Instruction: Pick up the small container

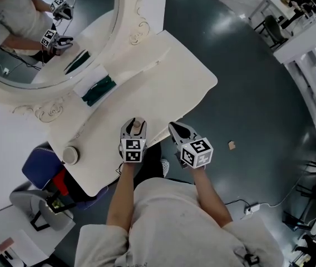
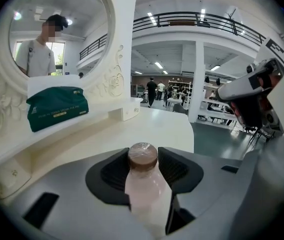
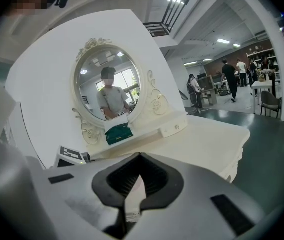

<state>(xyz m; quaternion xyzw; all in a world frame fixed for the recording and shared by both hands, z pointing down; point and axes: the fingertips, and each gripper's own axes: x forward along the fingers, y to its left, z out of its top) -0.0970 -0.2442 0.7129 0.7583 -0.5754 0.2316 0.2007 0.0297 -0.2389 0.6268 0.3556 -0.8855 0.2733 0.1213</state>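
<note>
The small container [image 2: 145, 185] is a little bottle with a pale pink, smooth body and a round brown cap under a clear, shiny film. It stands upright between the jaws of the left claw [image 1: 136, 125], which are closed against its neck and shoulders, one dark ribbed pad on each side. In the head view the bottle sits a little left of the frame's centre, over the near edge of the white tabletop [image 1: 166, 77]. Whether its base touches the tabletop cannot be told. What is inside it cannot be told either, as the body is not see-through.

The right claw [image 3: 138, 181] is drawn in narrow, its pads meeting at the near end with only a thin pale slit between them, and no object can be made out in it. In the head view it hangs just right of the left claw, past the tabletop's edge and over the dark floor [image 1: 247, 93].

At the lower left of the tabletop stands a round cup [image 1: 70, 155] with a cream top, its contents out of sight. A dark green tissue pack [image 1: 98, 89] lies on the raised shelf under the oval mirror [image 1: 41, 38] at the upper left. A blue seat [image 1: 40, 168] shows below the tabletop's left end.
</note>
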